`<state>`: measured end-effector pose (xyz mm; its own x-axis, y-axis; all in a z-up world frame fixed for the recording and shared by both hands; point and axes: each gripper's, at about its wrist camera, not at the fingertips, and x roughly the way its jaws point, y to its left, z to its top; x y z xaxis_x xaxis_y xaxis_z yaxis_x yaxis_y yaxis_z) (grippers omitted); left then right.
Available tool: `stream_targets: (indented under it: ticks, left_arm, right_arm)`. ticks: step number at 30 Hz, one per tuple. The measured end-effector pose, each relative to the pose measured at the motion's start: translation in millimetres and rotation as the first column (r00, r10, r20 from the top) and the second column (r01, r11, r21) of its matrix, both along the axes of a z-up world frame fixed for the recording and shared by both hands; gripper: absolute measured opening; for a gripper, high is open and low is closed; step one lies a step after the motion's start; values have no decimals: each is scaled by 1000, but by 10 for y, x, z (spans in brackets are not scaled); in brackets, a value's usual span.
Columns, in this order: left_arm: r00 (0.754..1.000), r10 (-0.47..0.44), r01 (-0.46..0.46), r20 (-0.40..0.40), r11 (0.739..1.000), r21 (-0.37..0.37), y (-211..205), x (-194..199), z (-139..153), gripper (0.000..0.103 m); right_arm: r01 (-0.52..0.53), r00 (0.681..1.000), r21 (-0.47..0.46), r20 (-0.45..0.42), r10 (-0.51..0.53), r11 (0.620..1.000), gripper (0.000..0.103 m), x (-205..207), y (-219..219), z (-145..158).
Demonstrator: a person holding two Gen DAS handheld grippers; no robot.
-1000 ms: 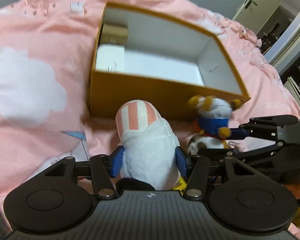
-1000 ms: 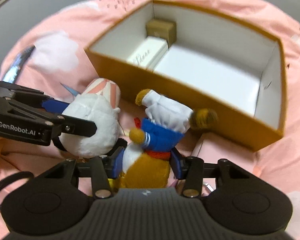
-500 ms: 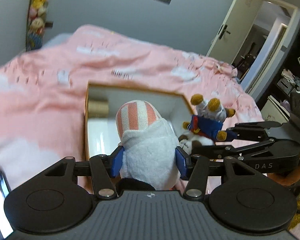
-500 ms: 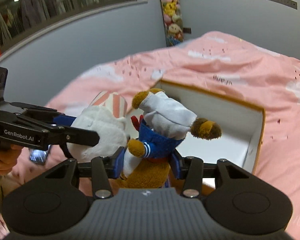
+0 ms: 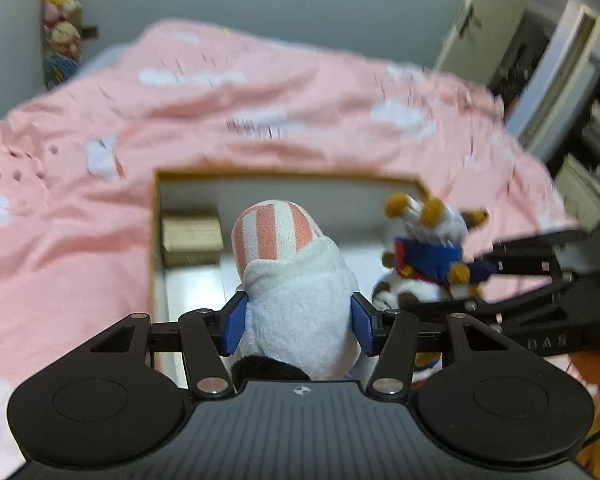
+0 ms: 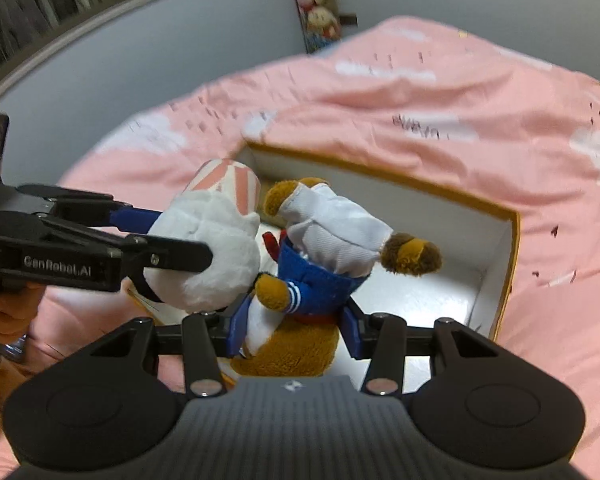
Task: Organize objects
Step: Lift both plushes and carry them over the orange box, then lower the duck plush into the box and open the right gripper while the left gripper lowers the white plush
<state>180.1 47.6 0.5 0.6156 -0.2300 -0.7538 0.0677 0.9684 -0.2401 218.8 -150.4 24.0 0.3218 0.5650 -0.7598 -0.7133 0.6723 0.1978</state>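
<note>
My left gripper is shut on a white plush toy with a pink-striped end, its blue pads pressing both sides. My right gripper is shut on a brown plush toy in a blue and white outfit. Both toys hang side by side above the open orange box with white inside. In the right wrist view the white plush and the left gripper show at the left, over the box's near corner. The brown plush shows in the left wrist view at the right.
A small tan carton lies in the box's far left corner. The box rests on a pink bedspread with white clouds. A door and grey wall lie beyond the bed; hanging soft toys line the wall. A hand holds the left gripper.
Both grippers have risen with their toys and moved forward from in front of the box to above its open top. The grips are unchanged.
</note>
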Motion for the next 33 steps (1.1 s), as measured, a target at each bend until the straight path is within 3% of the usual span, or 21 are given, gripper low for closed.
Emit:
stream_targets:
  ticks: [5, 10, 20, 26, 33]
  left_arm:
    - [992, -67, 74, -104, 995, 65, -113, 113, -240, 62]
    - [976, -115, 138, -187, 984, 114, -189, 215, -381, 62]
    - [966, -134, 189, -220, 948, 255, -368, 279, -635, 64]
    - [975, -145, 185, -167, 948, 258, -348, 242, -648, 71]
    - [987, -129, 144, -99, 977, 155, -205, 86, -516, 77]
  right_arm:
    - [-53, 994, -49, -94, 49, 997, 49, 159, 58, -313]
    - [-91, 975, -40, -206, 80, 995, 49, 371, 88, -538]
    - [-146, 938, -76, -329, 113, 986, 50, 590, 251, -883]
    - [-150, 942, -69, -313, 121, 986, 54, 599, 288, -873]
    - [-152, 971, -105, -201, 129, 983, 66, 456, 231, -729]
